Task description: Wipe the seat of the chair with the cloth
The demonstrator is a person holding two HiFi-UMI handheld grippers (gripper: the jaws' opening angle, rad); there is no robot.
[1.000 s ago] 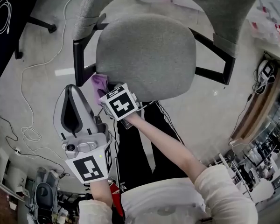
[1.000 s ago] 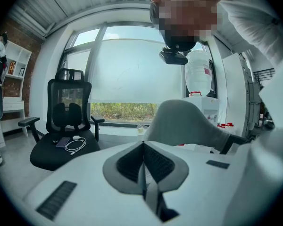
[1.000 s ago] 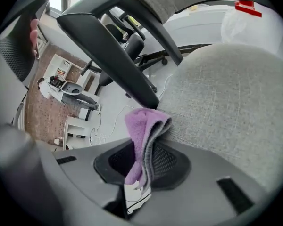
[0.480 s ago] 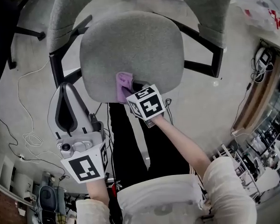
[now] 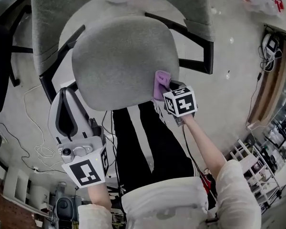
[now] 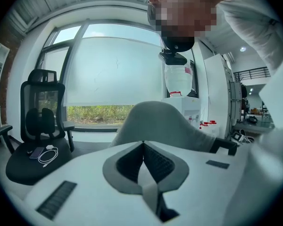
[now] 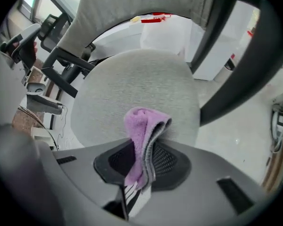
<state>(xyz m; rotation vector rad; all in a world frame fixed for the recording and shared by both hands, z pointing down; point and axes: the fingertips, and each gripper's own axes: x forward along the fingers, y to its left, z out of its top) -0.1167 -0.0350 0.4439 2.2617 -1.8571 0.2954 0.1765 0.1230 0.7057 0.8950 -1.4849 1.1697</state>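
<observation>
The right tongs (image 7: 142,166) pinch the purple cloth (image 7: 144,131), which looks soft, light and floppy, by its folded end against the chair seat (image 7: 132,88). The left tongs (image 6: 143,171) are pressed together, holding nothing.

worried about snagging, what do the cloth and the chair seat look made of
The cloth looks like soft microfibre or terry: purple, fuzzy napped pile, matte. The seat seems grey woven upholstery, likely over padding: fine heathered weave, no shine.
</observation>
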